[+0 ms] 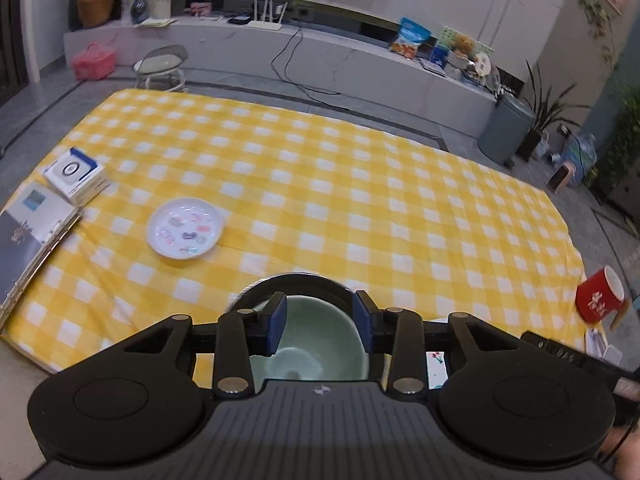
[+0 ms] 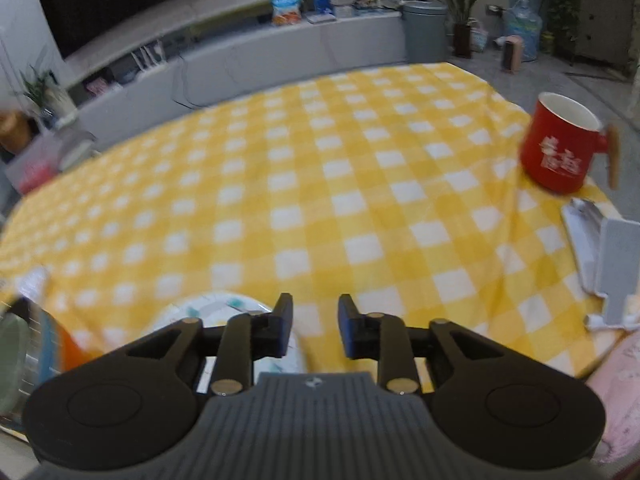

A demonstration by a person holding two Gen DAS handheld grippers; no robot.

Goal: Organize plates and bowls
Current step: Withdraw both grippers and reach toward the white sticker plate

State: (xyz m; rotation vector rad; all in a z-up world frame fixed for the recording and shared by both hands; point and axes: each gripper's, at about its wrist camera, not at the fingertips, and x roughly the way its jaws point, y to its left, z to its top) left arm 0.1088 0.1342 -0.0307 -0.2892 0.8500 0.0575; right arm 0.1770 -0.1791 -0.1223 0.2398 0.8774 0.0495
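In the left wrist view my left gripper (image 1: 320, 320) is open directly above a pale green bowl (image 1: 316, 344) that sits inside a dark-rimmed dish (image 1: 296, 280); its blue pads stand either side of the bowl's inside without clamping it. A small white plate with coloured prints (image 1: 185, 227) lies on the yellow checked cloth (image 1: 340, 184) to the far left. In the right wrist view my right gripper (image 2: 315, 324) is open and empty, just above the cloth, with a white patterned plate (image 2: 224, 308) under its left finger. The green bowl's edge (image 2: 12, 356) shows at far left, blurred.
A red mug with a wooden handle (image 2: 560, 148) stands at the table's right edge, also in the left wrist view (image 1: 600, 300). A white box (image 1: 76, 174) and a binder (image 1: 32, 236) lie at the left edge. Grey packaging (image 2: 600, 256) lies at right.
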